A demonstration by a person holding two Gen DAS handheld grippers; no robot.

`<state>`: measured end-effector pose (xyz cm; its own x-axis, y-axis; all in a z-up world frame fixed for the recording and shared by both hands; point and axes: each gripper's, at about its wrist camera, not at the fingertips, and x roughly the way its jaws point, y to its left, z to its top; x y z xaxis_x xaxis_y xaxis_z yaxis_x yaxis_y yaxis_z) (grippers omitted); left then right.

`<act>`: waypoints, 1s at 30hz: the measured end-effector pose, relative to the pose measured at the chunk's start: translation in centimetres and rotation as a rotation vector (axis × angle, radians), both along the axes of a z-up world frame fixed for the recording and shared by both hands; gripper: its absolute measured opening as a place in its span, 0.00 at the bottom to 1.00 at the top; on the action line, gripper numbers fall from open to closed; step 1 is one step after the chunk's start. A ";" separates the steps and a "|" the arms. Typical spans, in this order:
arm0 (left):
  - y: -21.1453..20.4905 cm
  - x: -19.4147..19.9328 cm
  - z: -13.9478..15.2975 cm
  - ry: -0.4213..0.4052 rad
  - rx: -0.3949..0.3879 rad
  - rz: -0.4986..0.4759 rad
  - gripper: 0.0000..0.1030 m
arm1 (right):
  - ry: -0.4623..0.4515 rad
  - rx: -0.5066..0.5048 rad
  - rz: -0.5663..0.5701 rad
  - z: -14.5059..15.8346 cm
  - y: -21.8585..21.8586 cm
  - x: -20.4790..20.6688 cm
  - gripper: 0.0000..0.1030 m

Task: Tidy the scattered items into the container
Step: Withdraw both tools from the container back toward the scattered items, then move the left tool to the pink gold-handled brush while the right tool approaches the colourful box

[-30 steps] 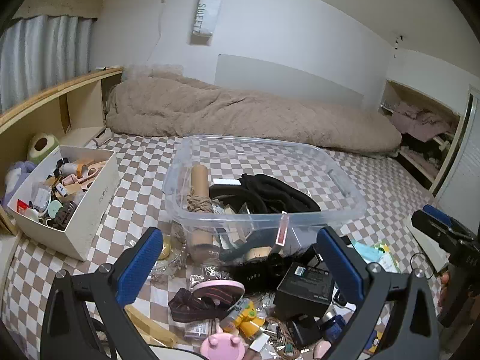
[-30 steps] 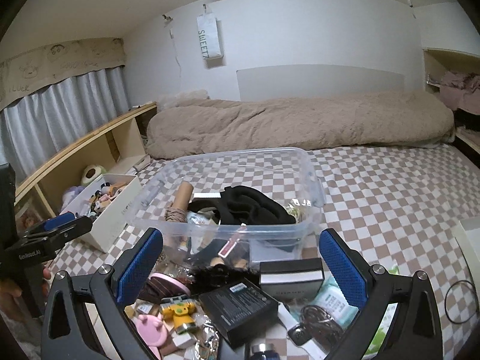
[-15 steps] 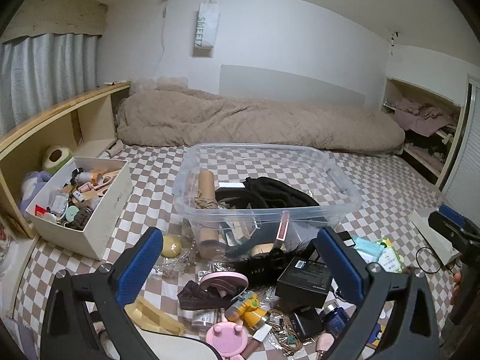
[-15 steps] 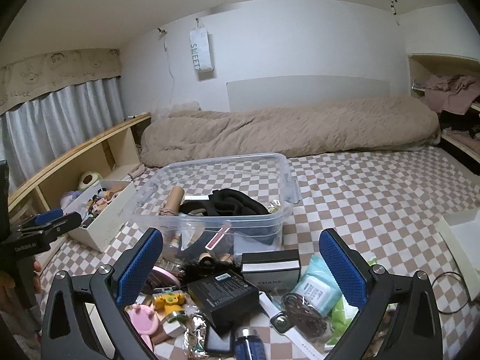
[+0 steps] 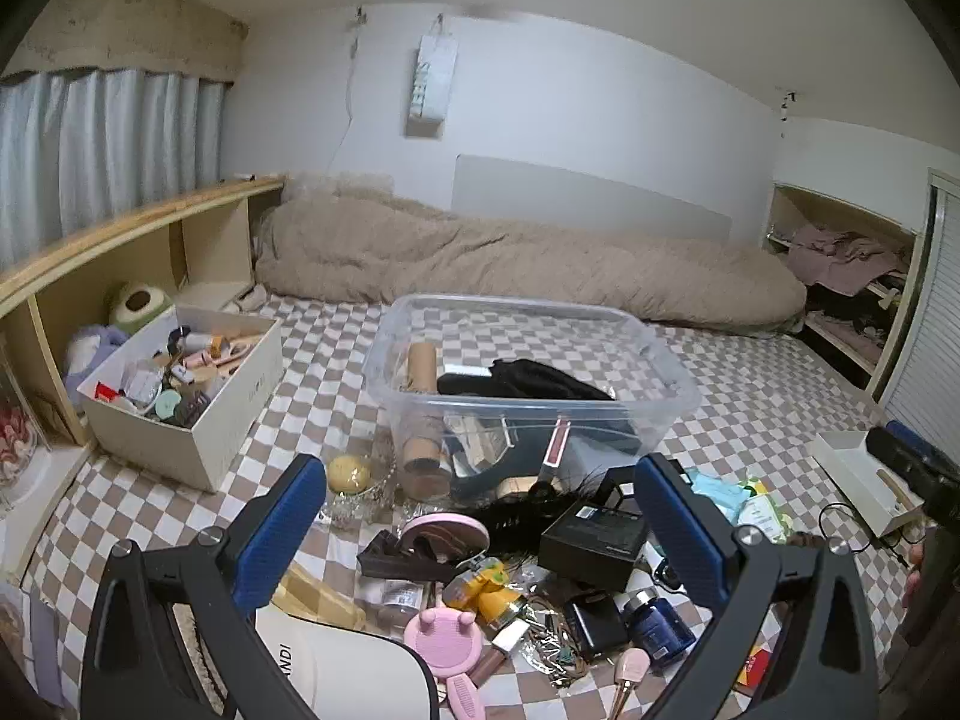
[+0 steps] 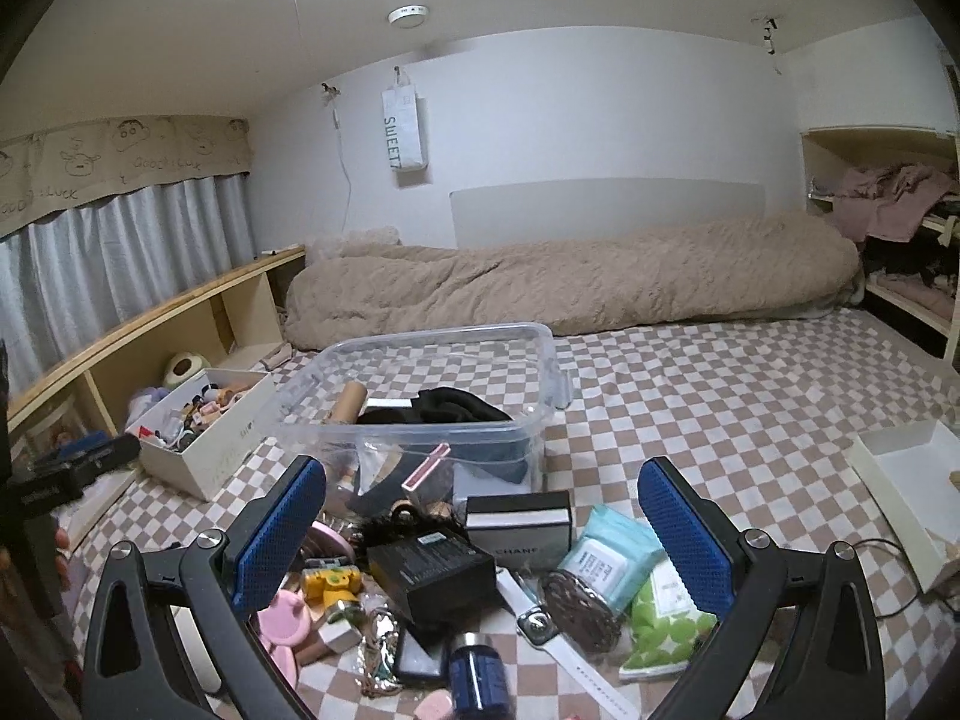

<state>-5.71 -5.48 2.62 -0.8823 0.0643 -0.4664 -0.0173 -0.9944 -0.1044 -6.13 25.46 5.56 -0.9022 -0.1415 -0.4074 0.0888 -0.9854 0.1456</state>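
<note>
Left gripper (image 5: 480, 531) and right gripper (image 6: 483, 531) both spread wide, empty, above the scattered clutter pile (image 5: 516, 588) on the bed. Clear plastic container (image 5: 528, 384) sits just beyond it, partly filled. Risk: items overlap tightly, so closing on the black rectangular box (image 6: 432, 567) could drag neighbours or slip.

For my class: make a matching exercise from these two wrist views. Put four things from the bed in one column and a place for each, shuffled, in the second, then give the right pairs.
Things
1. cardboard tube
2. yellow ball
3. blue wipes pack
4. dark blue bottle

Places
A. between the black-and-white box and the green pack
B. inside the clear bin
C. on the sheet between the white box and the clear bin
D. nearest edge of the pile, beside a small black case

Pairs: 1-B, 2-C, 3-A, 4-D
</note>
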 end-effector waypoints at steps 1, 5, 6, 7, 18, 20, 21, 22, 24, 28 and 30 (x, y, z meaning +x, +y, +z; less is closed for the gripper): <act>0.2 0.3 0.1 0.007 -0.002 -0.002 1.00 | -0.001 -0.002 -0.002 -0.2 0.2 0.4 1.00; 1.3 2.0 0.0 0.047 -0.038 -0.014 1.00 | 0.001 -0.005 -0.007 -0.9 0.8 1.7 1.00; 1.7 2.4 -0.1 0.051 -0.049 -0.019 1.00 | 0.002 -0.001 -0.010 -1.1 0.9 2.1 1.00; 2.0 2.7 -0.3 0.051 -0.053 -0.024 1.00 | 0.002 0.005 -0.012 -1.3 1.0 2.4 1.00; 5.7 4.2 -4.3 -0.023 -0.073 -0.076 1.00 | -0.055 0.040 -0.022 -6.0 3.3 5.3 1.00; 6.6 4.3 -5.5 -0.055 -0.058 -0.092 1.00 | -0.086 0.041 -0.021 -7.4 3.8 5.5 1.00; 6.9 4.2 -6.1 -0.071 -0.050 -0.097 1.00 | -0.107 0.050 -0.023 -8.2 4.0 5.5 1.00; 7.4 4.2 -6.8 -0.090 -0.044 -0.103 1.00 | -0.127 0.060 -0.025 -8.9 4.0 5.5 1.00; 8.4 4.3 -8.2 -0.125 -0.042 -0.113 1.00 | -0.167 0.081 -0.023 -10.4 4.1 5.7 1.00; 10.2 4.4 -11.0 -0.193 -0.049 -0.130 1.00 | -0.238 0.084 -0.013 -13.2 4.3 5.6 1.00; 10.9 4.4 -12.3 -0.230 -0.038 -0.137 1.00 | -0.271 0.091 -0.018 -14.6 4.4 5.6 1.00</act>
<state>-1.32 5.45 -9.67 -0.7368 0.1549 -0.6582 -0.1324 -0.9876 -0.0842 -0.54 29.90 -9.07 -0.7604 -0.0786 -0.6447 0.0412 -0.9965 0.0729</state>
